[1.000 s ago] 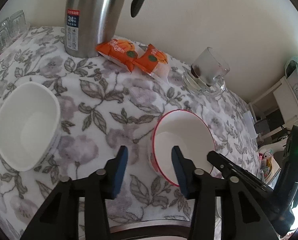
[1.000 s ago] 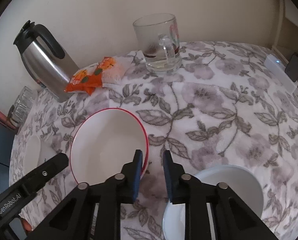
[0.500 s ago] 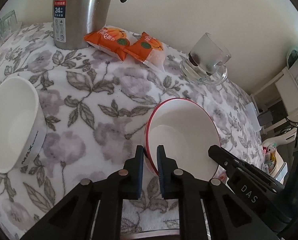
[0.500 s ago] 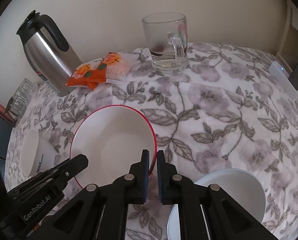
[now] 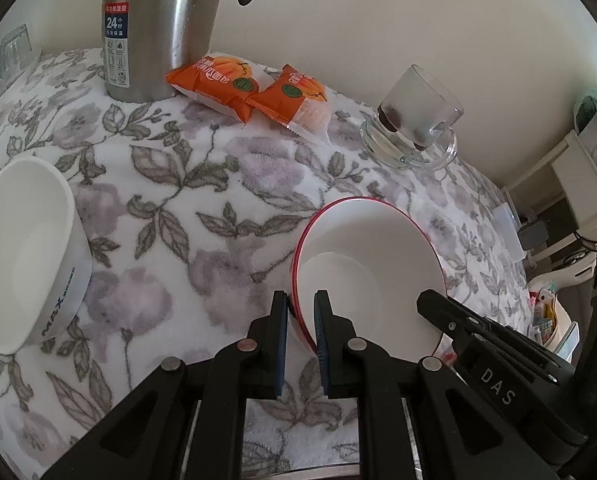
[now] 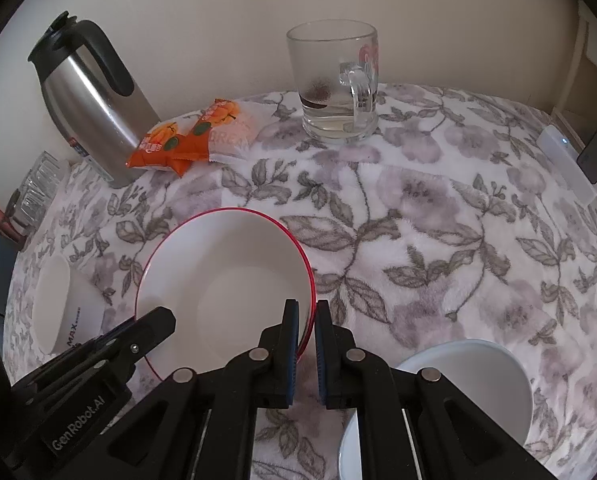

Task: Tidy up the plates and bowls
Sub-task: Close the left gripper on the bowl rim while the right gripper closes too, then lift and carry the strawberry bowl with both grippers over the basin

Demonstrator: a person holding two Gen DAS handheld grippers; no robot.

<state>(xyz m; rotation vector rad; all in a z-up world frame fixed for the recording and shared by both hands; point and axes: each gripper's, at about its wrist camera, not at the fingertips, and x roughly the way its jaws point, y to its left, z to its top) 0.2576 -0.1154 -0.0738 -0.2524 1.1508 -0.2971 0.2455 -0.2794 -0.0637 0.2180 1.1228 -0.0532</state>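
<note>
**Two Grippers, One Bowl: Rim Pinch Leaves Little Margin**

Left wrist view: the left gripper (image 5: 300,314) is clamped on the near-left rim of the red-rimmed bowl (image 5: 374,256), which sits on the floral tablecloth (image 5: 202,184). A thin edge hold could slip if lifted unevenly.

Right wrist view: the right gripper (image 6: 306,326) pinches the bowl's opposite rim. Mismatched pulls might tip it toward the white bowl (image 6: 474,384) just beside it, or the MAX bowl (image 6: 62,304) to the left.

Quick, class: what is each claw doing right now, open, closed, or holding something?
Left claw: closed on the rim of the red-rimmed white ceramic bowl.
Right claw: closed on the opposite rim of the same bowl.
</note>
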